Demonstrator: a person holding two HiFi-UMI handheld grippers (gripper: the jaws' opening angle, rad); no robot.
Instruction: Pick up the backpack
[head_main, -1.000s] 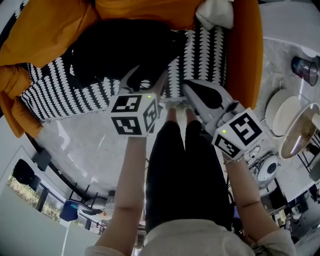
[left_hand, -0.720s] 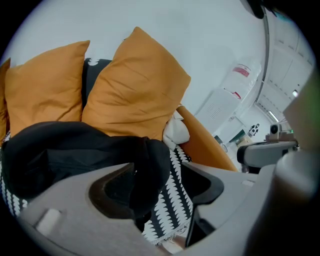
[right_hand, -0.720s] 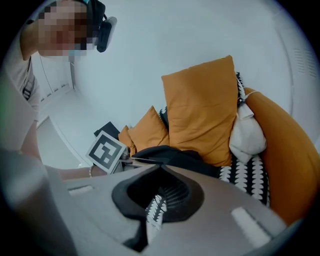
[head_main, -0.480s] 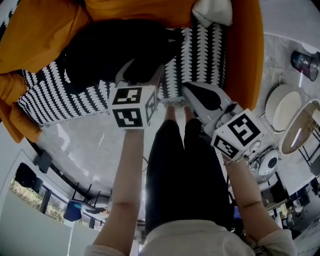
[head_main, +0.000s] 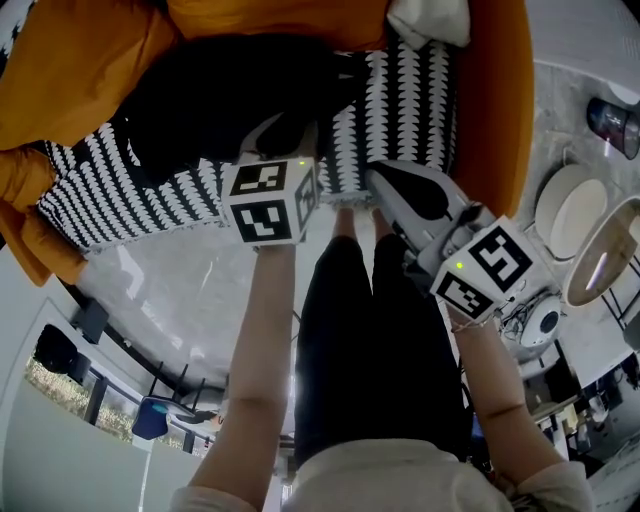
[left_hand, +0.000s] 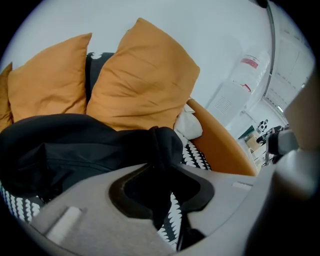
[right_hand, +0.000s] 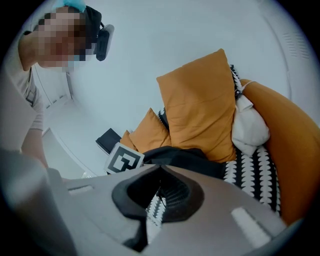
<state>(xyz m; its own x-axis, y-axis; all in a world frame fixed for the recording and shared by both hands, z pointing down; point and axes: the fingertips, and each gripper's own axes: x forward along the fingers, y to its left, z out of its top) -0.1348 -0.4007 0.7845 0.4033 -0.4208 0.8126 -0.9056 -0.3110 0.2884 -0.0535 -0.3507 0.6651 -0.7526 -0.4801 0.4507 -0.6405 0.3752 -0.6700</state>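
left hand-held gripper (left_hand: 164, 167) closing on a fold of the black backpack (head_main: 225, 95), fabric between its jaws. backpack lies on the patterned sofa seat (head_main: 405, 100). i read right hand-held gripper (right_hand: 160, 171) clenched, empty.

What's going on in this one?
A person standing at an orange sofa holds a gripper in each hand. The left gripper is closing its fingers on a bunched fold of the black backpack, which lies on the seat's black-and-white cover. The right gripper hangs beside it, fingers together and empty. The backpack is not yet lifted.
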